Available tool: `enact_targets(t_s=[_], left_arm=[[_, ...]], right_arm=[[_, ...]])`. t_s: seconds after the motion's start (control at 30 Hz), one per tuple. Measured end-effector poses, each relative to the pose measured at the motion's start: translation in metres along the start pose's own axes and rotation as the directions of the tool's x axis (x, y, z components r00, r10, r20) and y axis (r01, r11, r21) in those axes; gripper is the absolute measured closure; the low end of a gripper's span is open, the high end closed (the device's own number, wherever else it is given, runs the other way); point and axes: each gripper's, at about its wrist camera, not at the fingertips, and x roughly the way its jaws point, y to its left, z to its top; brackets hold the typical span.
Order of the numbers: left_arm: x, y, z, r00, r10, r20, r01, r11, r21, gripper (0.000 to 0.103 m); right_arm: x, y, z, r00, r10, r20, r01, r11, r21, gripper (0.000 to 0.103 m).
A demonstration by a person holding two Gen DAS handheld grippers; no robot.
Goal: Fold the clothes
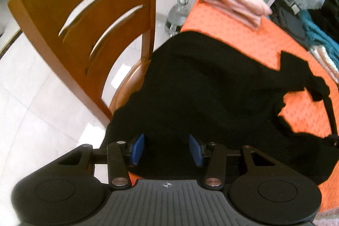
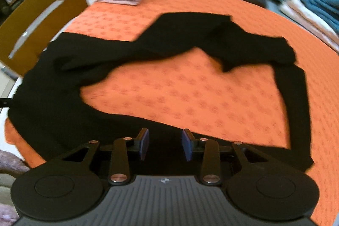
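Black garment (image 2: 190, 39) sprawls unfolded across the orange bench (image 2: 190, 94), one side hanging over the rim. Left tool (image 1: 167, 148) and right tool (image 2: 166, 146) both spread, gripping nothing, low over its near edge. Best pinch one layer only and draw it flat.

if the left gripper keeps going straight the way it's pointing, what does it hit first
Most likely the black garment: it fills the view directly ahead of the open left gripper, between its fingers. Depth is hard to judge, so contact may already be close.
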Motion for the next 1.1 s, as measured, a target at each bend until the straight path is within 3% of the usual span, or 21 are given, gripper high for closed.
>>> enact_targets(t_s=[0.33, 0.57, 0.63, 0.77, 0.87, 0.93, 0.97, 1.0, 1.1], left_arm=[[-0.005, -0.034, 0.018, 0.996, -0.029, 0.083, 0.03, 1.0, -0.003, 0.053], [-0.006, -0.054, 0.016, 0.996, -0.013, 0.09, 0.017, 0.999, -0.05, 0.053], [-0.007, -0.056, 0.014, 0.996, -0.001, 0.087, 0.007, 0.998, -0.067, 0.053], [-0.01, -0.057, 0.01, 0.997, 0.018, 0.078, -0.01, 0.995, -0.104, 0.053], [-0.01, -0.055, 0.007, 0.997, 0.023, 0.069, -0.014, 0.991, -0.132, 0.053], [-0.009, -0.054, 0.006, 0.998, 0.025, 0.063, -0.016, 0.99, -0.138, 0.053], [-0.008, -0.053, 0.006, 0.998, 0.026, 0.059, -0.017, 0.99, -0.14, 0.053], [-0.007, -0.053, 0.007, 0.998, 0.023, 0.054, -0.016, 0.99, -0.137, 0.053], [-0.003, -0.054, 0.01, 0.999, 0.01, 0.039, -0.005, 0.994, -0.11, 0.053]], right_arm=[[0.003, -0.082, 0.013, 0.982, -0.173, 0.071, 0.167, 0.983, 0.083, 0.062], [0.025, -0.163, 0.023, 0.96, -0.279, 0.031, 0.268, 0.944, 0.19, 0.058], [0.03, -0.187, 0.023, 0.962, -0.271, 0.024, 0.257, 0.935, 0.243, 0.058], [0.036, -0.234, 0.02, 0.981, -0.19, 0.046, 0.154, 0.895, 0.418, 0.058], [0.037, -0.247, 0.019, 0.987, -0.139, 0.079, 0.086, 0.878, 0.47, 0.053], [0.038, -0.243, 0.018, 0.987, -0.144, 0.071, 0.099, 0.895, 0.436, 0.055], [0.038, -0.24, 0.018, 0.986, -0.155, 0.064, 0.116, 0.906, 0.407, 0.062], [0.038, -0.236, 0.017, 0.984, -0.17, 0.06, 0.136, 0.917, 0.376, 0.075], [0.036, -0.226, 0.014, 0.981, -0.184, 0.06, 0.155, 0.932, 0.326, 0.083]])
